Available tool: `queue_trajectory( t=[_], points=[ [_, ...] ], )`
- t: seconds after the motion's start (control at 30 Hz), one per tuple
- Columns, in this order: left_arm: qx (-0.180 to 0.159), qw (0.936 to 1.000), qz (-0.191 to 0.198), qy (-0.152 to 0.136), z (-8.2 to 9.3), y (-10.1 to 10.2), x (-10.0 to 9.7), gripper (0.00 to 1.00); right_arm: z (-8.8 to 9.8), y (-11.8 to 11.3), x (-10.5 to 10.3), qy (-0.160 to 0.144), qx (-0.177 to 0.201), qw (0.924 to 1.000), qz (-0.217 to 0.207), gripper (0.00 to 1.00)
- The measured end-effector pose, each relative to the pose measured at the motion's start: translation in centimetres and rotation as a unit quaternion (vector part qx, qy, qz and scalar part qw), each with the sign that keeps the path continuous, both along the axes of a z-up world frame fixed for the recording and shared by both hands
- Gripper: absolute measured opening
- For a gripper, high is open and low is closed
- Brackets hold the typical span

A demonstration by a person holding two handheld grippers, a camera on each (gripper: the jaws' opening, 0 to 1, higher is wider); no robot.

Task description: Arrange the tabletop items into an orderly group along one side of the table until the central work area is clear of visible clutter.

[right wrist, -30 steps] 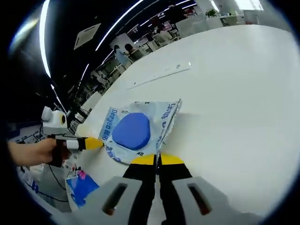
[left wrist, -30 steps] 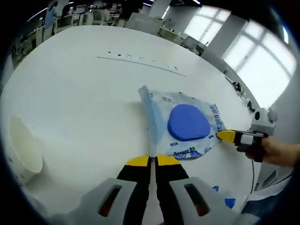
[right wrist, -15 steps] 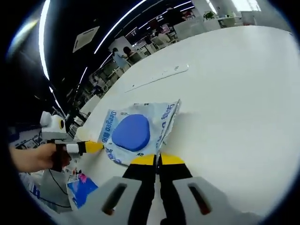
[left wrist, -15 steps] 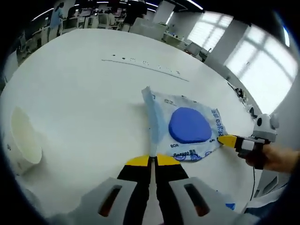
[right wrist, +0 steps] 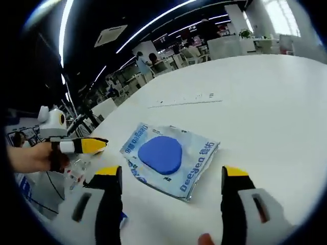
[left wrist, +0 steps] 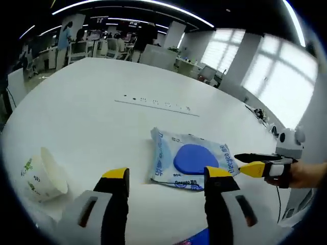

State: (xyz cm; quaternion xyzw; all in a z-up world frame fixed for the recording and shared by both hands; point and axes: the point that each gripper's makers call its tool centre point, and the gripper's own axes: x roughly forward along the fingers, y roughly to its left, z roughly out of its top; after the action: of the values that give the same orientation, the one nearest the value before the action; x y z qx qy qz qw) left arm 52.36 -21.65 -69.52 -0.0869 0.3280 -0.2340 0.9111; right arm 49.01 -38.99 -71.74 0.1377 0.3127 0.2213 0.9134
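A pack of wet wipes [left wrist: 191, 159] with a blue oval lid lies flat on the white table [left wrist: 92, 117]. My left gripper [left wrist: 166, 173] stands open just short of the pack's near edge, with nothing between its fingers. My right gripper [right wrist: 171, 171] is open too, holding nothing, with the pack [right wrist: 161, 153] ahead of its jaws. In the left gripper view the right gripper [left wrist: 245, 163] comes in from the right beside the pack. A white paper cup [left wrist: 43, 173] lies on its side at the left.
A thin strip with small marks [left wrist: 156, 104] runs across the table beyond the pack. A blue item [left wrist: 196, 237] shows at the near table edge. A hand [right wrist: 30, 155] holds the left gripper [right wrist: 97, 144] at the left. Desks and people fill the far background.
Both grippers have opened, let go of the wipes pack and drawn back. The pack, held up by its edges before, now lies flat on the table.
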Motion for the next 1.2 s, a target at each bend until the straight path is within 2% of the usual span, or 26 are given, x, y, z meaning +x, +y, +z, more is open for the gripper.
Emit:
queue_trajectory(
  t=[0.1,0.37,0.73,1.2],
  points=[
    [0.004,0.9999,-0.010,-0.004,0.4,0.1,-0.7,0.65,0.2,0.0,-0.9,0.000,-0.017,0.9998,0.013,0.79],
    [-0.005,0.9999,-0.013,-0.009,1.4,0.5,-2.3,0.73,1.4,-0.1,-2.8,-0.001,-0.014,0.9999,0.004,0.83],
    [-0.004,0.9998,-0.013,-0.015,2.0,0.9,-3.4,0.71,2.4,-0.1,-4.2,-0.008,-0.012,0.9999,0.001,0.79],
    [0.001,0.9998,-0.020,-0.010,1.9,2.0,-4.9,0.68,2.3,1.1,-5.5,0.000,-0.001,0.9999,0.016,0.74]
  ],
)
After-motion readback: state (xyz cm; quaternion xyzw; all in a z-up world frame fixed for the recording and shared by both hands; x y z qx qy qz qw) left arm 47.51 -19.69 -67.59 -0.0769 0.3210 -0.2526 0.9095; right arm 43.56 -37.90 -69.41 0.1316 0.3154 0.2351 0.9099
